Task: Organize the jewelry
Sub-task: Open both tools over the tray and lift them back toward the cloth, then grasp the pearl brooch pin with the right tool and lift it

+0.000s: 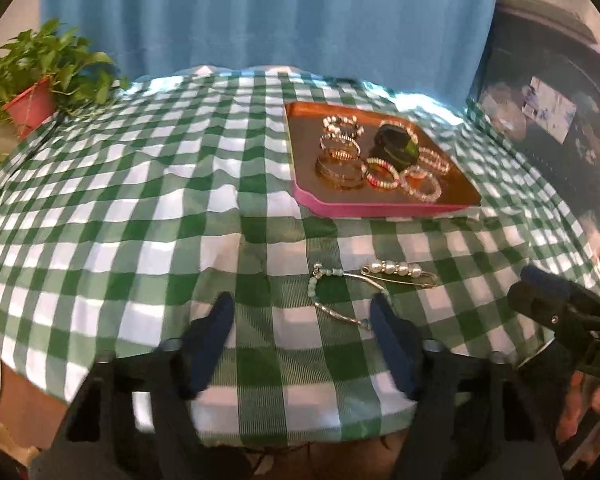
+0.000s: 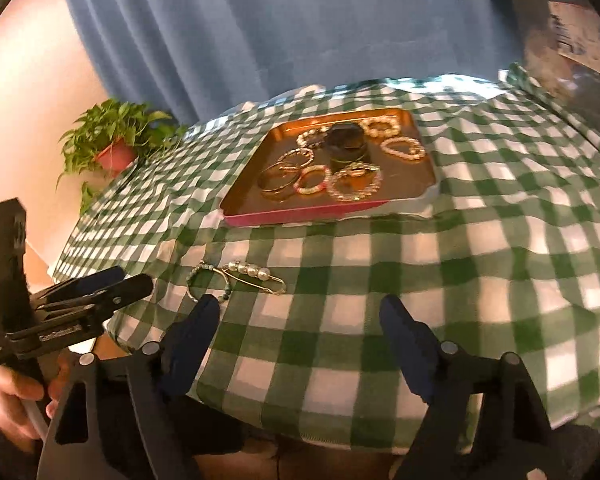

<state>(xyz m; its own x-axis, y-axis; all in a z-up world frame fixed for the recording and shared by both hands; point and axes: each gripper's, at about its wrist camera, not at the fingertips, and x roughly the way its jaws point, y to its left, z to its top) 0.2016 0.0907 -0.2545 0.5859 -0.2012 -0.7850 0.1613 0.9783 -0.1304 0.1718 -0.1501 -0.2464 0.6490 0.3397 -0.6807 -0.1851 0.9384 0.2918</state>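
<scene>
Below us, we hold two grippers over a table draped in a green-and-white checked cloth (image 1: 140,184). Our left gripper (image 1: 302,316) has its fingers spread wide apart, holding nothing; our right gripper (image 2: 300,316) is likewise spread and holding nothing. Between them and a pink tray (image 2: 292,214) lie a pearl pin (image 1: 400,272) and a green beaded bracelet (image 1: 332,292), touching each other on the cloth. The tray holds several bracelets (image 1: 380,174) around a dark object (image 1: 394,144). A potted plant (image 1: 36,88) stands at the table's far left edge.
</scene>
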